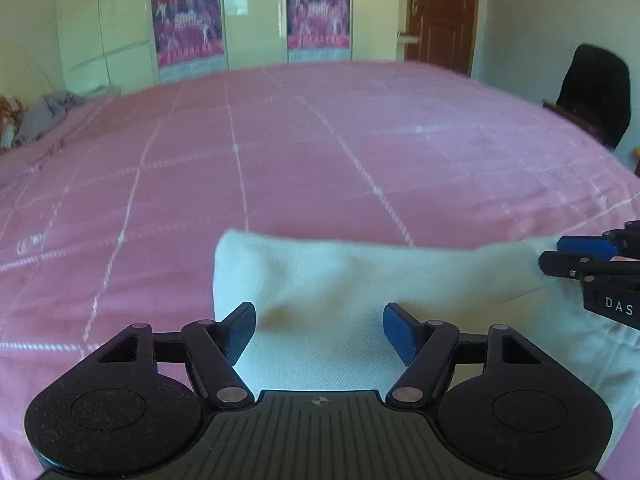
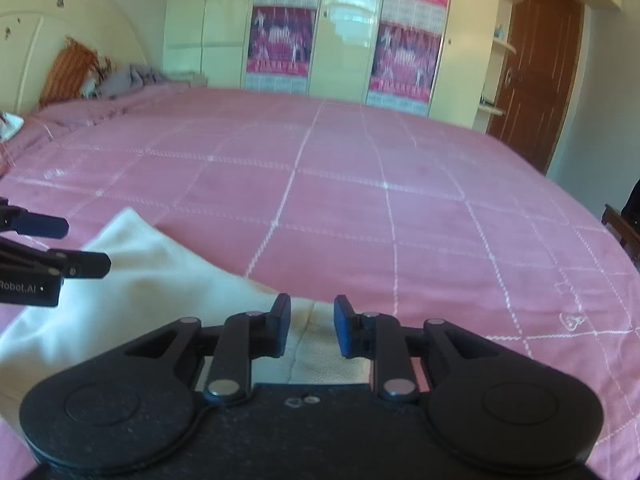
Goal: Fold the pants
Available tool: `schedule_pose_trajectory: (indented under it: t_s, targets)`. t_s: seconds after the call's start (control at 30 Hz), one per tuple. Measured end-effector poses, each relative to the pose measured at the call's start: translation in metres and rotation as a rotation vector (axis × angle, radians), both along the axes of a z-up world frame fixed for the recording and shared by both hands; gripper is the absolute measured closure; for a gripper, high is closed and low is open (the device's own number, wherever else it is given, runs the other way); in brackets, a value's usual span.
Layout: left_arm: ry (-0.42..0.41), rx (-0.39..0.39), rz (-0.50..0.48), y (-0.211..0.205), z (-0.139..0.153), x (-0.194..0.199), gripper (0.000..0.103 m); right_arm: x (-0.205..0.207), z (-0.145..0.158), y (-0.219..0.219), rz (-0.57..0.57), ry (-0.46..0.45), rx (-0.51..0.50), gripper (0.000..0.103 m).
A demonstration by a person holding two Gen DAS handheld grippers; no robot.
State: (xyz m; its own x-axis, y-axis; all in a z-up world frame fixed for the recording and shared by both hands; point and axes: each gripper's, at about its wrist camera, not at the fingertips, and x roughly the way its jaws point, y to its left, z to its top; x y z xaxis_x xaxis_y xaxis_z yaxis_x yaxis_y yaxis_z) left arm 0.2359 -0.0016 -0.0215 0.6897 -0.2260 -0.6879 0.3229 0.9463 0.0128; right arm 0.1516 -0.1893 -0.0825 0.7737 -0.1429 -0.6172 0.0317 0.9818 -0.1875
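White pants (image 1: 360,280) are spread on the pink bedspread (image 1: 280,160); the left gripper (image 1: 319,330) and right gripper (image 2: 308,326) are held apart-jawed above them.

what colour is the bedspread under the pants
Pink bedspread with a white stitched grid, under the cream pants; clearest in the right wrist view.

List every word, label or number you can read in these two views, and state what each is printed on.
"DAS": white letters, cut off at the frame edge, on the black body of the right gripper.
"Robot.AI": white letters, start cut off, on the black body of the left gripper.
Pink-and-white posters on the cream wardrobe doors: print too blurred to read.
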Motion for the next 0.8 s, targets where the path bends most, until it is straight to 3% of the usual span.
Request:
schedule_pose_trajectory:
  t_s: [0.03, 0.13, 0.2, 0.3, 0.37, 0.47, 0.53, 0.8]
  targets:
    - [0.039, 0.004, -0.001, -0.001, -0.012, 0.004, 0.031, 0.006, -0.009, 0.0, 0.003, 0.041, -0.013, 0.079]
    - [0.01, 0.017, 0.009, -0.004, -0.008, -0.001, 0.027, 0.0, -0.011, 0.003, 0.035, 0.023, -0.043, 0.079]
    - [-0.058, -0.006, 0.01, -0.001, 0.005, -0.007, 0.027, -0.006, 0.002, 0.0, 0.039, -0.037, -0.01, 0.08]
    - [-0.09, -0.01, 0.016, 0.0, 0.014, 0.001, 0.027, -0.004, 0.018, -0.002, 0.025, -0.101, 0.027, 0.08]
    - [-0.059, 0.015, 0.022, -0.003, 0.01, 0.017, 0.027, 0.006, 0.019, -0.001, 0.02, -0.093, 0.017, 0.079]
    - [0.071, 0.07, 0.005, -0.009, -0.017, 0.041, 0.025, 0.031, -0.004, -0.006, -0.016, 0.044, 0.012, 0.076]
    - [0.053, 0.075, 0.012, -0.01, -0.019, 0.037, 0.023, 0.032, -0.014, -0.008, -0.015, 0.042, 0.009, 0.074]
    - [-0.063, 0.072, 0.008, -0.005, 0.011, -0.016, 0.023, -0.018, 0.021, -0.006, -0.006, -0.086, 0.072, 0.075]
